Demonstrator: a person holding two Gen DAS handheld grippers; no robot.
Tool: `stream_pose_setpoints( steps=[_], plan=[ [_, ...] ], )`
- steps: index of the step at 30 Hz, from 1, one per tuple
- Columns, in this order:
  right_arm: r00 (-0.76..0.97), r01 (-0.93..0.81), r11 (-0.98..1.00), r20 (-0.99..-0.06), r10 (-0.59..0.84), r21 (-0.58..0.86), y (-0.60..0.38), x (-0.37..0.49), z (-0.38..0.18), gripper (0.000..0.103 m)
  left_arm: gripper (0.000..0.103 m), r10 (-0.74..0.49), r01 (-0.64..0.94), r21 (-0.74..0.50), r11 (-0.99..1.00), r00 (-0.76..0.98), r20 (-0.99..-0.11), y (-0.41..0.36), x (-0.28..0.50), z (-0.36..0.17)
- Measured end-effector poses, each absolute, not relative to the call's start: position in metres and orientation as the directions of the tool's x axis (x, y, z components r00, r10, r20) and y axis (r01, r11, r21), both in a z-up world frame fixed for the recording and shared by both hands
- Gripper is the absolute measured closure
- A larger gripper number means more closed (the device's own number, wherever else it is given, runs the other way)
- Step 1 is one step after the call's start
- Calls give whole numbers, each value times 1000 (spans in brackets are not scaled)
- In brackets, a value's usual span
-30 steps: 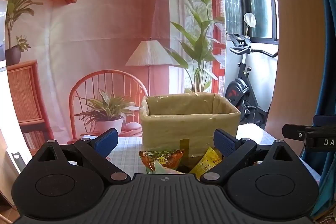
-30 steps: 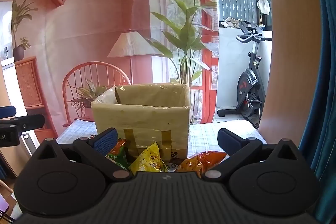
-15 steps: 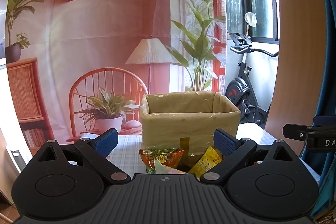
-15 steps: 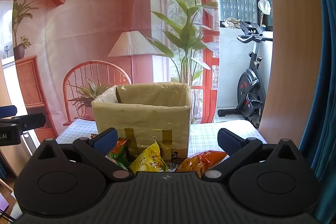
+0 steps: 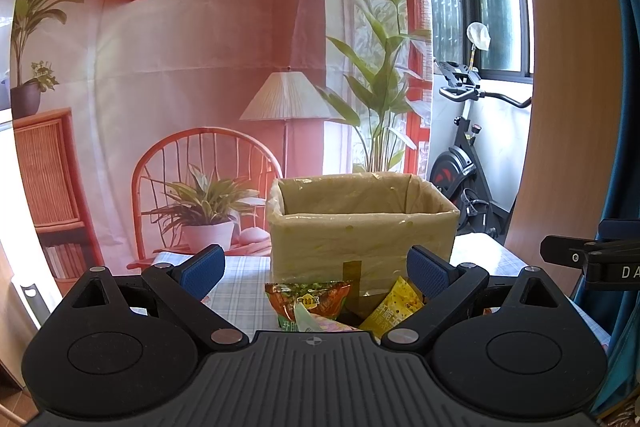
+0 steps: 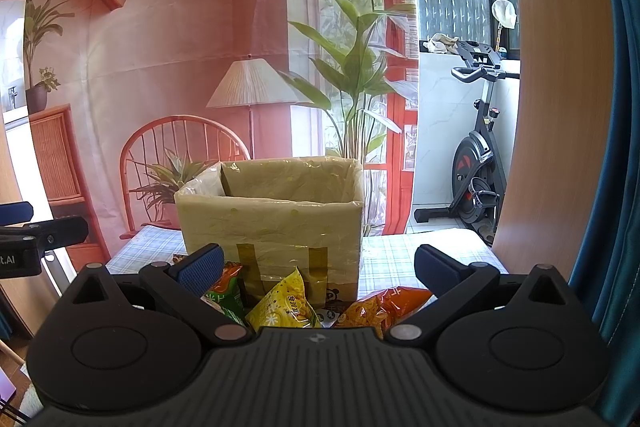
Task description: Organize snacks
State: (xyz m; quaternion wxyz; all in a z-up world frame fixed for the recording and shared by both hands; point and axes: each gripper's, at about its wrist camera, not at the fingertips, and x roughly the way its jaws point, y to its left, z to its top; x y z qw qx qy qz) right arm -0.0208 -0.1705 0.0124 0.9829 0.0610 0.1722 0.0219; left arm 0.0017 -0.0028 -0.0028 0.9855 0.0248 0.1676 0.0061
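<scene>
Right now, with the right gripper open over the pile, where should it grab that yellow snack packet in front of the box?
Probably its raised top corner. The yellow packet stands tilted with a peak pointing up against the cardboard box, so the right gripper, jaws open, could come down from above and pinch that crimped corner, clear of the green packet and orange packet beside it.

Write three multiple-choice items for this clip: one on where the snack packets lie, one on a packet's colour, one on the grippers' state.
1. Where are the snack packets?
A. inside the box
B. on the table before the box
C. on the chair

2. The middle packet in the right wrist view is:
A. yellow
B. blue
C. white

3. Both grippers are:
A. shut on packets
B. open, holding nothing
C. out of view

Key: B, the packets lie at the foot of the box; A, the yellow packet; B, left gripper and right gripper show their fingers wide apart.
</scene>
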Motion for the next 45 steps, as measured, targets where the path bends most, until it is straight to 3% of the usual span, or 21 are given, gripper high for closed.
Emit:
stream_pose_setpoints(
  steps=[45],
  plan=[
    [940, -25, 993, -335, 64, 120, -169, -20, 12, 0, 4, 26, -16, 32, 999, 942, -335, -2, 2, -2]
  ],
)
